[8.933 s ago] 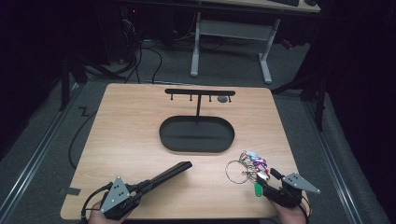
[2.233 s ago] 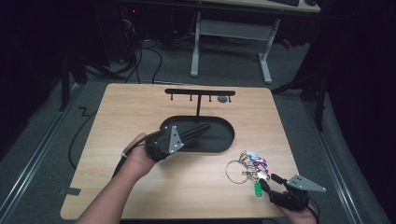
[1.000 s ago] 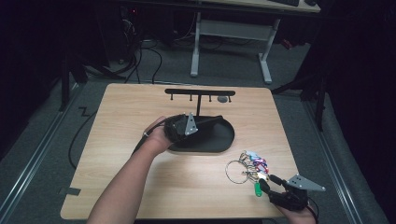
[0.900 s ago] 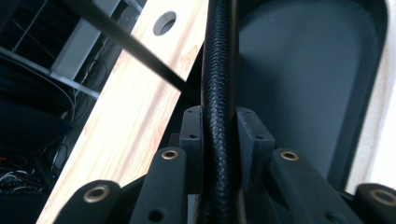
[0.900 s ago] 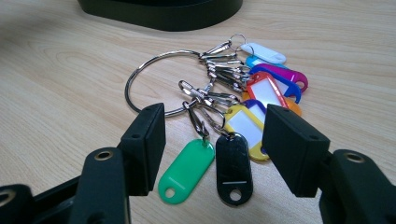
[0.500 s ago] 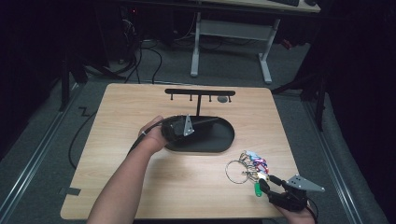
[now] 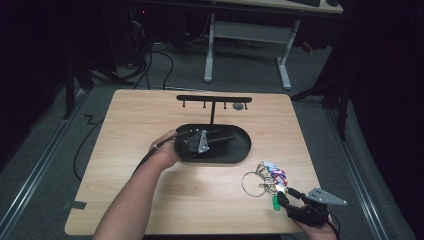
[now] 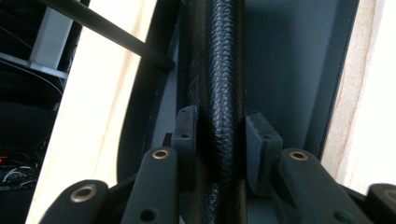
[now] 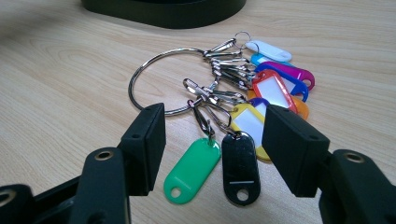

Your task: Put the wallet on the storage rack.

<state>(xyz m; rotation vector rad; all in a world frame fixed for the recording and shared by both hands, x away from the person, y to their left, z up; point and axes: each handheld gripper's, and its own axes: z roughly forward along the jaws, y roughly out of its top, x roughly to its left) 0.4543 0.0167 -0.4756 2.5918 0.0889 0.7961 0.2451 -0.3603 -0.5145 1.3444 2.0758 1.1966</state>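
Now entered: left tool (image 7: 227, 138), moved from tabletop (image 7: 150, 120) edge, clamps tray's (image 7: 245, 150) black rim; right tool (image 9: 212, 135) gapes at key ring (image 9: 163, 79).

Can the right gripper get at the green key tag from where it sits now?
Probably yes: the right gripper is open with the green key tag lying on the table just ahead between its jaws, nothing in between.

A black oval tray with a low rim (image 7: 245, 150) lies flat mid-surface; the left claw (image 8: 217, 140) is closed on its textured rim. A steel key ring (image 9: 159, 74) carrying coloured plastic tags (image 9: 275, 88) lies flat near the front right edge, just before the right claw (image 9: 210, 154), whose jaws stand apart.
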